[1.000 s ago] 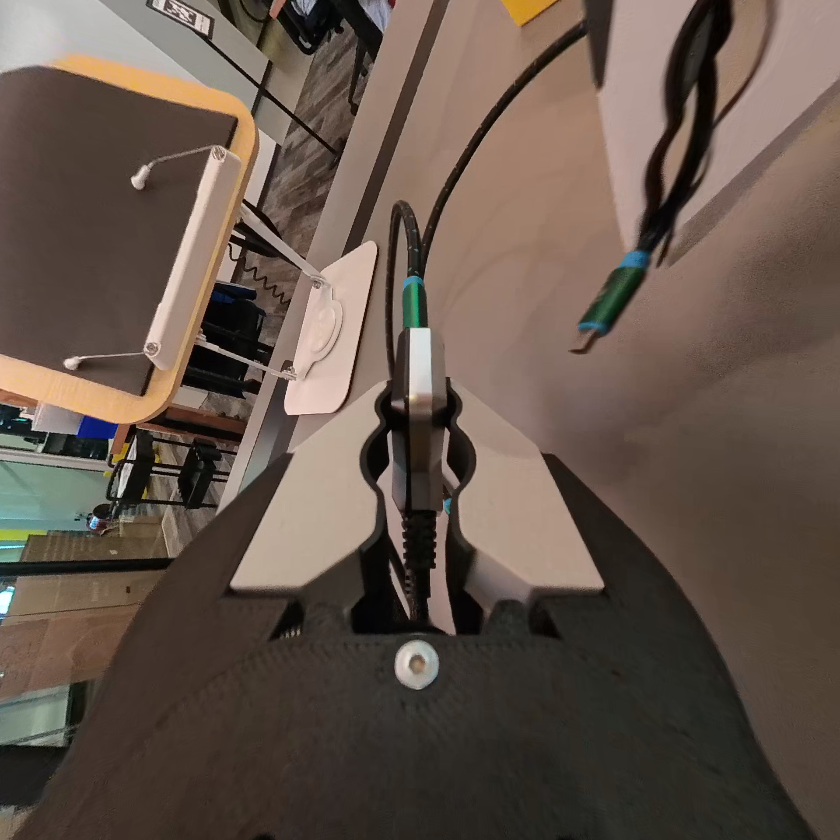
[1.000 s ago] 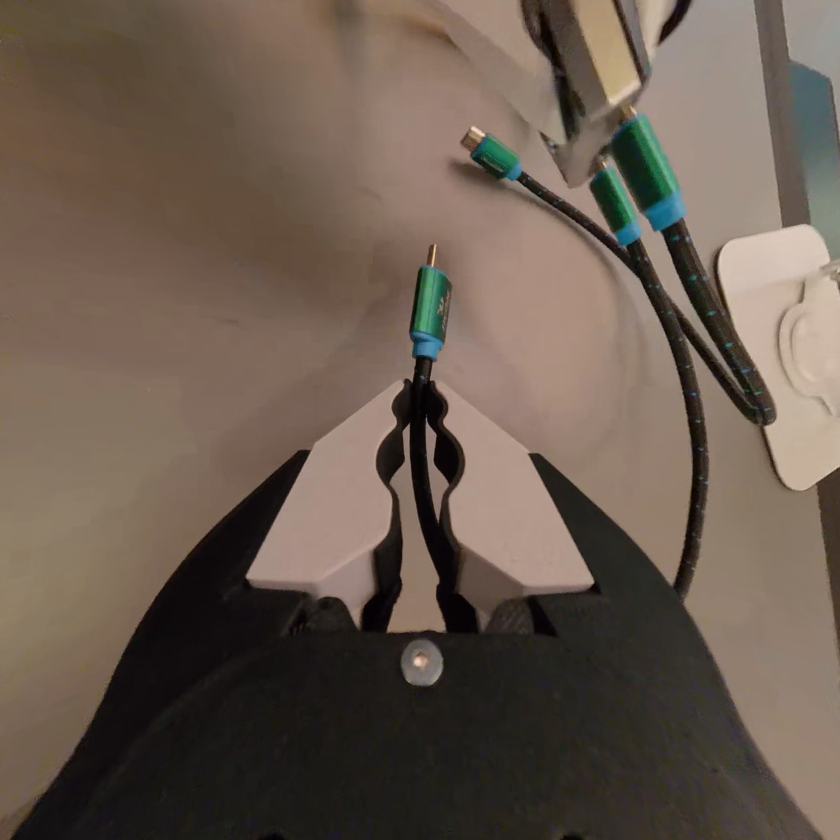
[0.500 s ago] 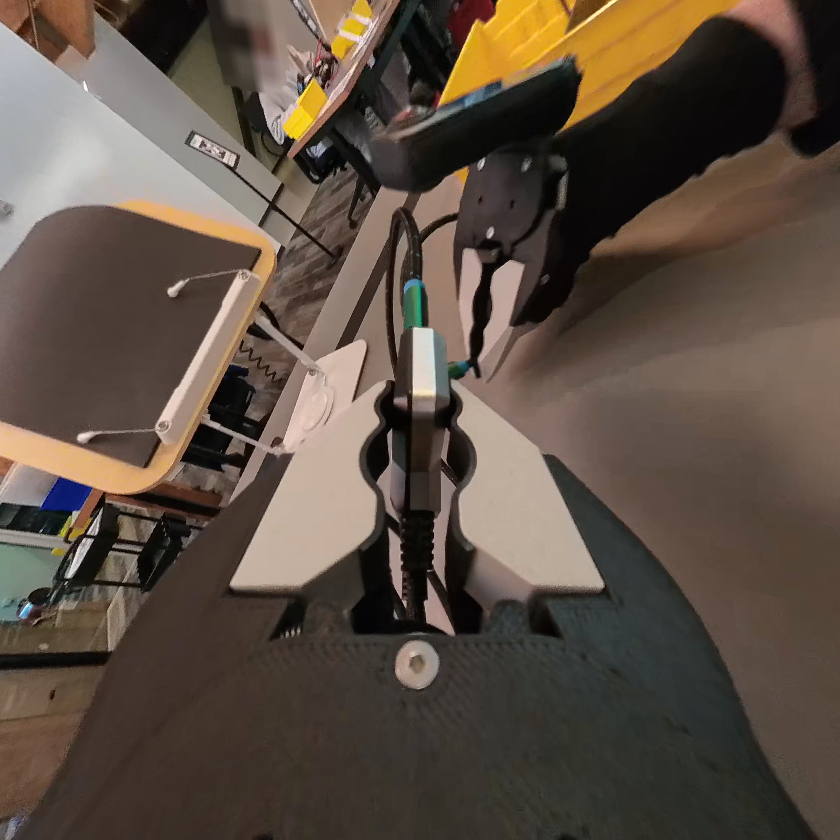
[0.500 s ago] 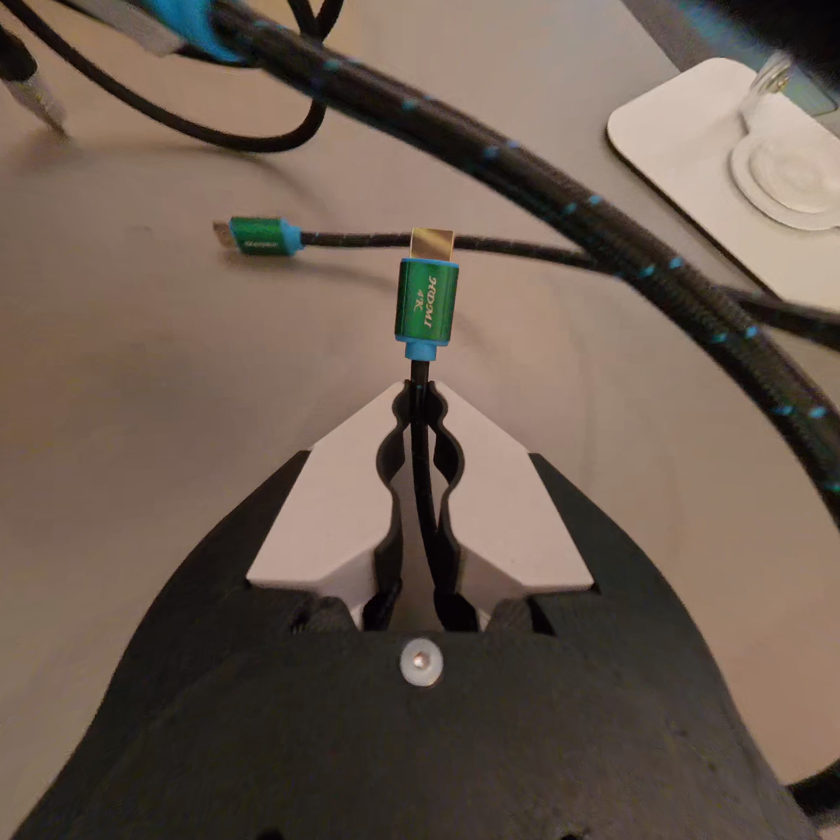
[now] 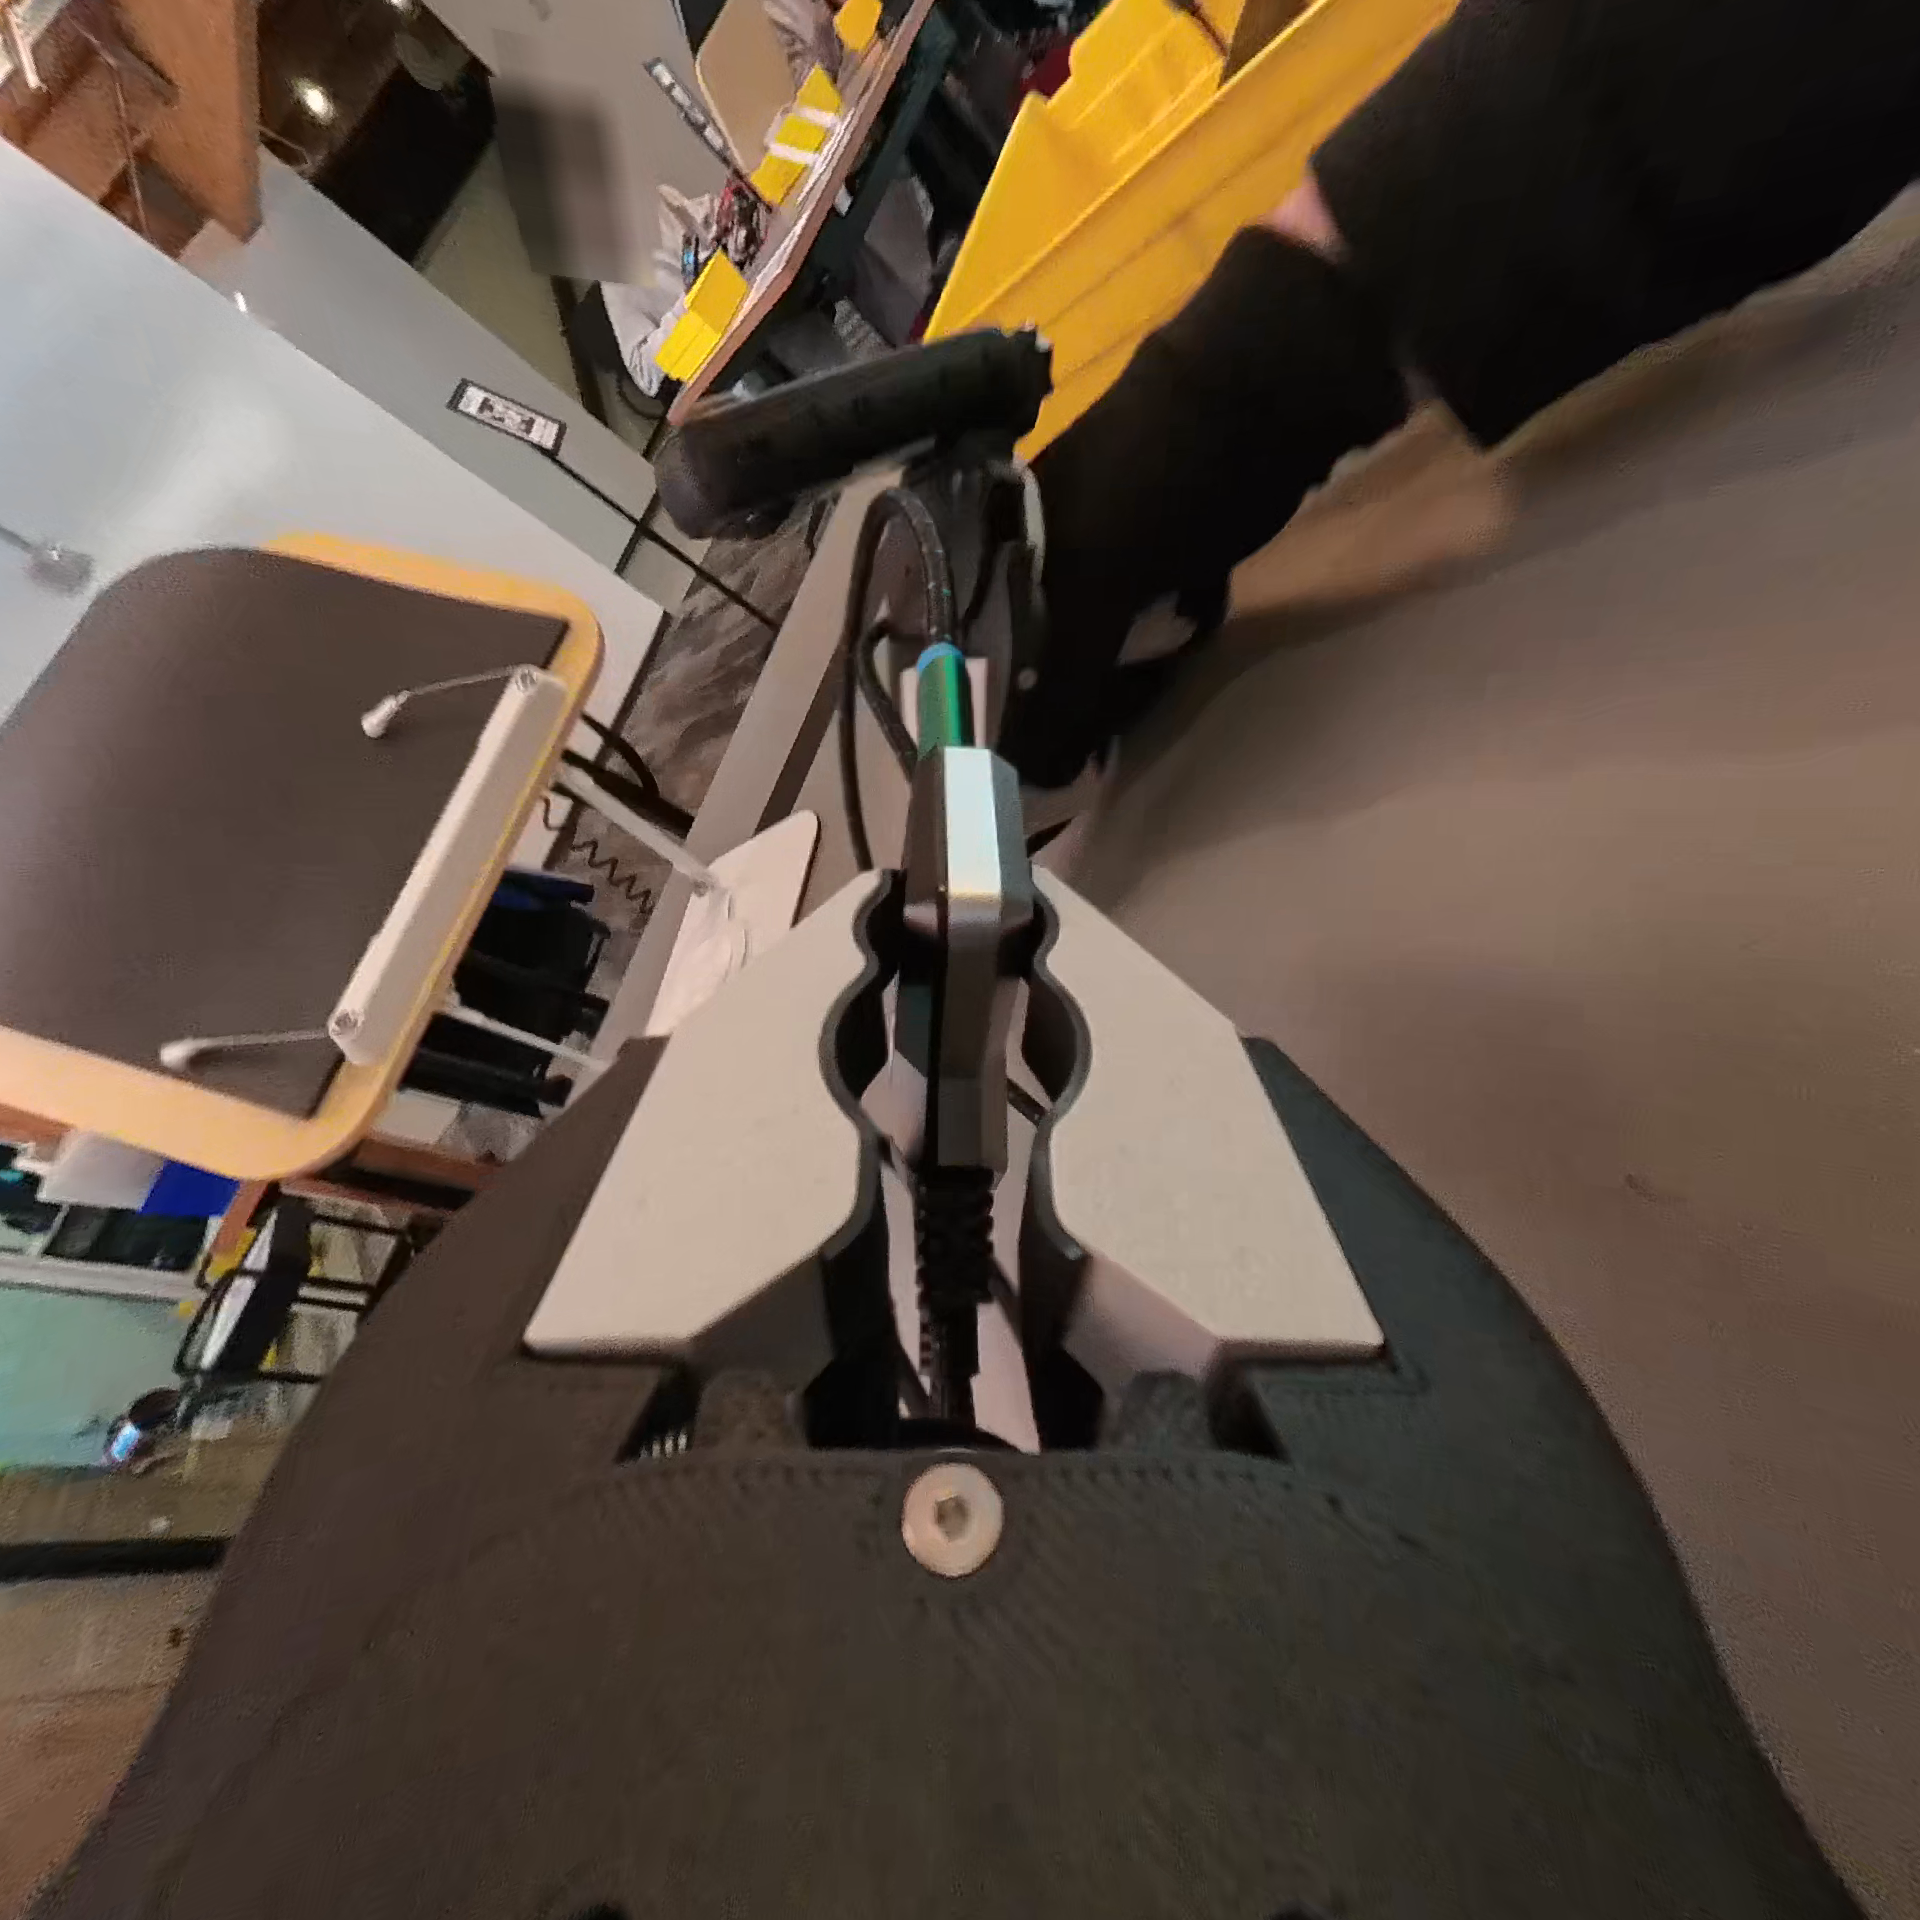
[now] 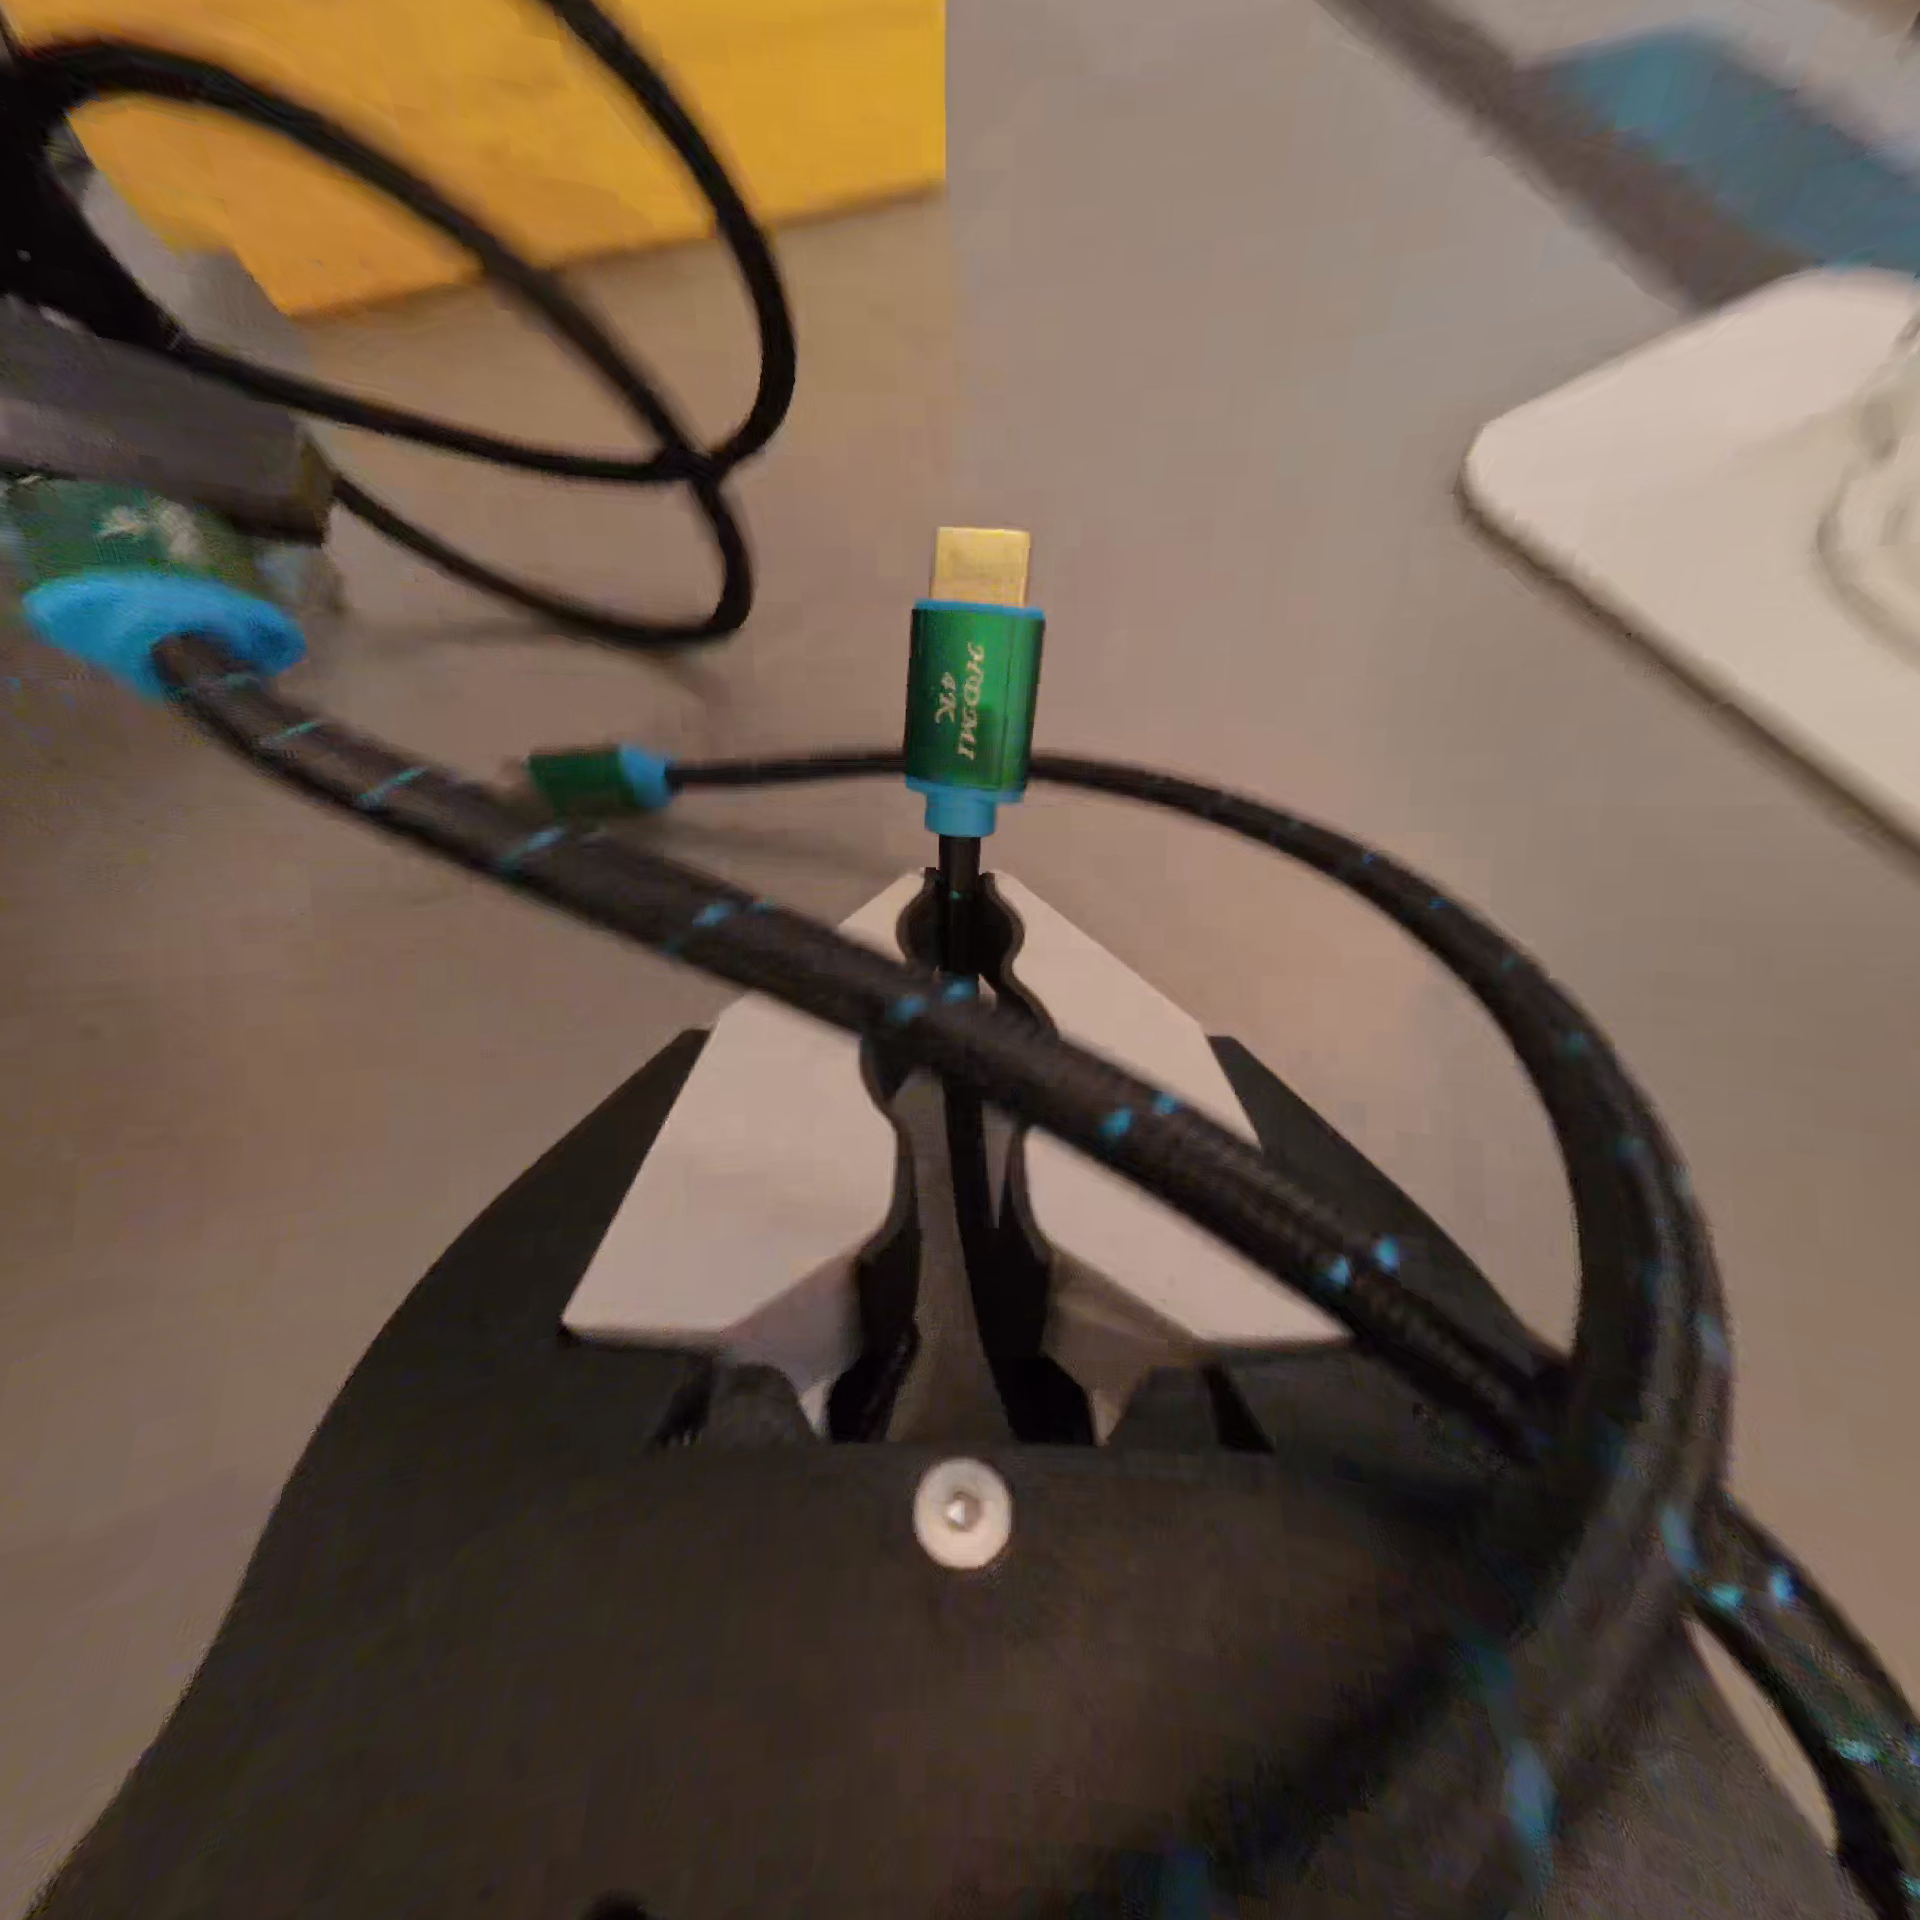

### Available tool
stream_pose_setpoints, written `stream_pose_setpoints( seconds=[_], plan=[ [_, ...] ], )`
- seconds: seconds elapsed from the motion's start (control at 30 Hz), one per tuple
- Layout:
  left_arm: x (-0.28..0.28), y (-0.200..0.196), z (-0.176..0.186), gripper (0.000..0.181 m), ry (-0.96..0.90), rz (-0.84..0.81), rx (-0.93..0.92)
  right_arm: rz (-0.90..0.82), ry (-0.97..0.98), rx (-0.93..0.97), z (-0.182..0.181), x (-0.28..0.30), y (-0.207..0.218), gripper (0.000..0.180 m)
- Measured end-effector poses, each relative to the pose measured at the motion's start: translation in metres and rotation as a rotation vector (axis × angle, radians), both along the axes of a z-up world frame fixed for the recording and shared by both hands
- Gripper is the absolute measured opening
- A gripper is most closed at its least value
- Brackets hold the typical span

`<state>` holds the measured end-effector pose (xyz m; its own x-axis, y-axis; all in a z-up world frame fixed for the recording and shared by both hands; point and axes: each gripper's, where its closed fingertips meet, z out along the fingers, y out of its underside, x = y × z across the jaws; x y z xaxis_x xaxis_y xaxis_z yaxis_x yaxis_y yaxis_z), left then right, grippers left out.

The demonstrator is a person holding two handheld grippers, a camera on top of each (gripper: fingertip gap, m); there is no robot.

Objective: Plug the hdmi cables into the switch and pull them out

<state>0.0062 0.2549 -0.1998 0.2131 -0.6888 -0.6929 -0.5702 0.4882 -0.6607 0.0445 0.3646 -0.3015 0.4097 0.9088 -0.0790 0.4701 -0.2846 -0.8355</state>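
Note:
My left gripper (image 5: pixel 961 894) is shut on the silver HDMI switch (image 5: pixel 961 831), held edge-on. A green plug with a blue collar (image 5: pixel 943 707) sits in the switch's far end. My right gripper (image 6: pixel 956 894) is shut on a thin black cable just behind its green HDMI plug (image 6: pixel 975 707), whose gold tip points up and away. In the right wrist view the switch (image 6: pixel 156 426) is at the left edge with a green plug (image 6: pixel 125 540) in it. A thick braided cable (image 6: pixel 1039 1049) from that plug lies across my right fingers. A smaller green plug (image 6: pixel 597 779) lies loose on the table.
The table is tan wood (image 6: pixel 1195 312). A white pad (image 6: pixel 1714 520) lies at its right edge and a yellow bin (image 6: pixel 520 135) stands at the back. A black sleeve (image 5: pixel 1507 260) and the right gripper's black body (image 5: pixel 862 436) are just behind the switch. One gripper's finger ends stand about 15 cm off the other's.
The right gripper has come closer to the switch with its plug. The thick cable now drapes over the right fingers. The left gripper has tilted up, still holding the switch.

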Motion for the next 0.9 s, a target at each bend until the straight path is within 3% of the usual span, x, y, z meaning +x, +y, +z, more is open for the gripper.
stream_pose_setpoints(
  seconds=[0.07,0.27,0.5,0.6,0.73,0.8,0.9],
  plan=[
    [-0.006,0.012,-0.008,0.018,0.0,0.043,-0.012,-0.011,-0.042,-0.074,-0.008,0.006,-0.014,0.004],
    [-0.007,0.022,-0.021,0.018,0.033,0.054,0.04,0.177,0.161,-0.151,0.024,-0.003,-0.078,0.024],
    [-0.008,0.017,-0.024,0.018,0.041,0.048,0.079,0.271,0.535,-0.278,0.079,-0.016,-0.1,0.045],
    [-0.007,0.016,-0.031,0.019,0.067,0.05,0.086,0.202,0.413,-0.218,0.064,-0.014,-0.089,0.071],
    [-0.008,0.021,-0.03,0.018,0.048,0.066,0.059,0.068,0.045,-0.08,0.036,0.015,-0.073,0.066],
    [-0.008,0.023,-0.029,0.018,0.023,0.059,0.023,0.109,-0.101,0.011,0.037,0.026,-0.082,0.057],
    [-0.005,0.021,-0.028,0.018,0.01,0.05,0.023,0.198,0.069,-0.031,0.07,0.013,-0.103,0.051]
  ],
)
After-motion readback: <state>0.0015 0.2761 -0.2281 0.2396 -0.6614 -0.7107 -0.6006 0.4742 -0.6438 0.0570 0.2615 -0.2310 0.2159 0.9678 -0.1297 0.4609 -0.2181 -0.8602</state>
